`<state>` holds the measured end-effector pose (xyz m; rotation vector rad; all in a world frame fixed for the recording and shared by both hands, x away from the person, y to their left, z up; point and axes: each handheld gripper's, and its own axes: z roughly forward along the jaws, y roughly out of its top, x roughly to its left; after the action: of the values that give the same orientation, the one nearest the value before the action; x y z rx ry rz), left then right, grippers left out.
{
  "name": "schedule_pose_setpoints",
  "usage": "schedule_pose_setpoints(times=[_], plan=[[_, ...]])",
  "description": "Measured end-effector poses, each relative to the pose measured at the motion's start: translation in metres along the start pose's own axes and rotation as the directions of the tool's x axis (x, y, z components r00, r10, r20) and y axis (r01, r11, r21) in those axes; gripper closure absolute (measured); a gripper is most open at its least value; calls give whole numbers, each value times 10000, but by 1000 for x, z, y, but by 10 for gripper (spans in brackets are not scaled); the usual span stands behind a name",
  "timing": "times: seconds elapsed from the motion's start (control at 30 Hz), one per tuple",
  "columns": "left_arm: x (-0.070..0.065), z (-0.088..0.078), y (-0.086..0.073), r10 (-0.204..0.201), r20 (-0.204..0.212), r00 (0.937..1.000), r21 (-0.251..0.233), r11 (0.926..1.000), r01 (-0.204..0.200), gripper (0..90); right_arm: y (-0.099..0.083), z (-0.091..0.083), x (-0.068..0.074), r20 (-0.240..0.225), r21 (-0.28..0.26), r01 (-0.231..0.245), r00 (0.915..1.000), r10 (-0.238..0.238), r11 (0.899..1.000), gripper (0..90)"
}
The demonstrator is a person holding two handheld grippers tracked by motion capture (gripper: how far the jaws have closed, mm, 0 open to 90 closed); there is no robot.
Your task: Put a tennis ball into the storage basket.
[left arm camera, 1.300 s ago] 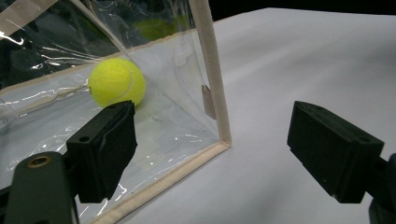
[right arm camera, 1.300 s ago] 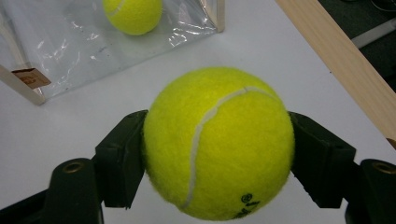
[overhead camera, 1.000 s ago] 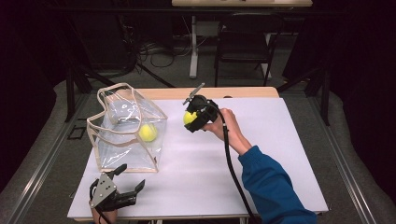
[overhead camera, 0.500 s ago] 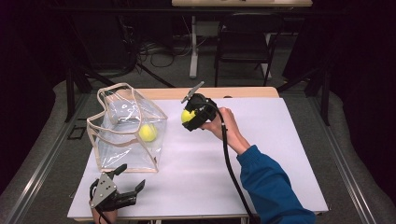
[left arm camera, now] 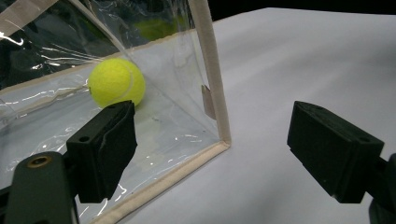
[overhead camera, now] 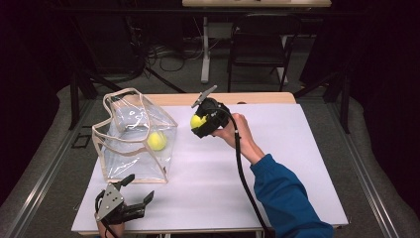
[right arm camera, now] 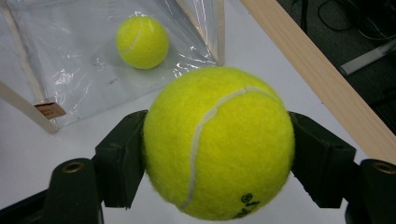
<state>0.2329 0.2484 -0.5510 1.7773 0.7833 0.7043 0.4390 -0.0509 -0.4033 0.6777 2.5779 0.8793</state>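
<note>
The right gripper [overhead camera: 202, 118], jaws pinching a ball [right arm camera: 218, 142], hovers beside the bag [overhead camera: 133, 136] holding another ball [overhead camera: 157, 141]; next, likely insertion through the bag's top; left gripper [overhead camera: 130, 198] jaws spread, idle.

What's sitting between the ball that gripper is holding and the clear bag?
Nothing: in the high view, only bare white table separates the held tennis ball in the right gripper from the clear bag.

The high camera looks forward and down over the whole tabletop [overhead camera: 297, 148]. Each tool camera sits low and close, both facing the clear bag [left arm camera: 212, 79] at ten o'clock, which all views share.
</note>
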Motion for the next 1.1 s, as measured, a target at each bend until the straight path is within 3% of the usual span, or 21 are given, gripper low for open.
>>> schedule_pose_setpoints(times=[1.1], plan=[[0, 0, 0, -6, -2, 10000, 20, 10000, 6, 160, 17, -4, 9, 22, -1102, 99, 10000, -97, 9939, 259]])
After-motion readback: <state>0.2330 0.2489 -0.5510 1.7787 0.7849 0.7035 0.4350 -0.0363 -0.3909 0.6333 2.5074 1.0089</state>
